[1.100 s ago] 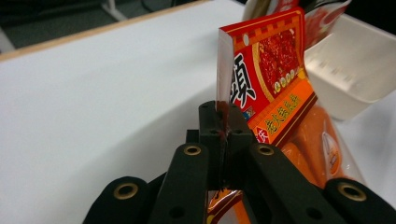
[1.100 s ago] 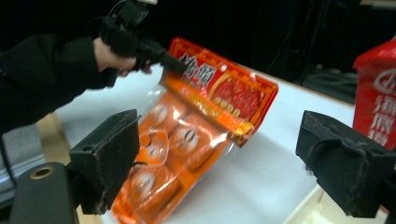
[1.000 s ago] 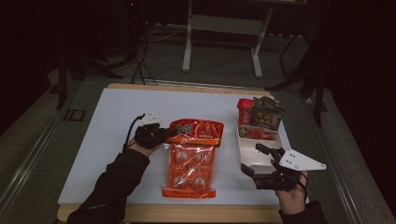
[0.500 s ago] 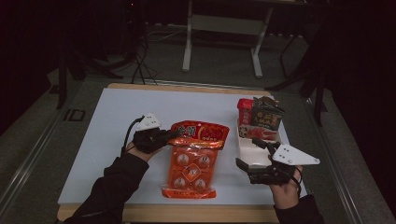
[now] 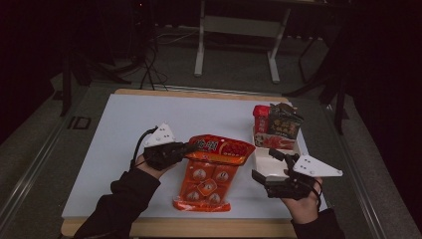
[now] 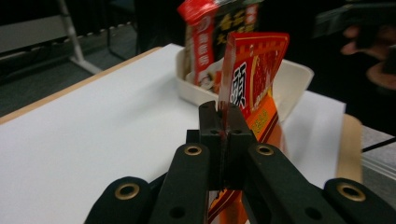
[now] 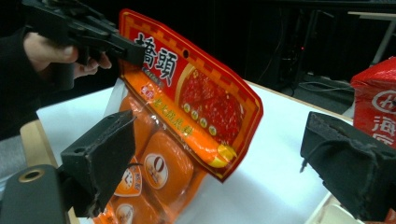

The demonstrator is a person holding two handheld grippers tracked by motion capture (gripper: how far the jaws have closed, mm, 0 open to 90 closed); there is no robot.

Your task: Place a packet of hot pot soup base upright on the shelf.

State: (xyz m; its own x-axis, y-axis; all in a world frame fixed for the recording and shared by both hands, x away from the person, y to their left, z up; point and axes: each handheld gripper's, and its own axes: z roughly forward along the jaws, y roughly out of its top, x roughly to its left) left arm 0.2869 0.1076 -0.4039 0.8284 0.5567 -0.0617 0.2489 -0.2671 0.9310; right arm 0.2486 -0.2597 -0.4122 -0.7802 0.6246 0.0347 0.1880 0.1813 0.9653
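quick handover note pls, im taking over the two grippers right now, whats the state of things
Left gripper: shut on the top edge of the orange snack bag, lifting that end off the white table; the bag's lower end seems to rest on the table.
Right gripper: fingers wide open, holding nothing, beside the bag near the white tray.
Tray: at the table's right side, with a red packet and a dark packet standing at its far end; near part bare.
Done: bag gripped and partly raised.
Left: probably moving the bag into the tray, perhaps with the right gripper's help.
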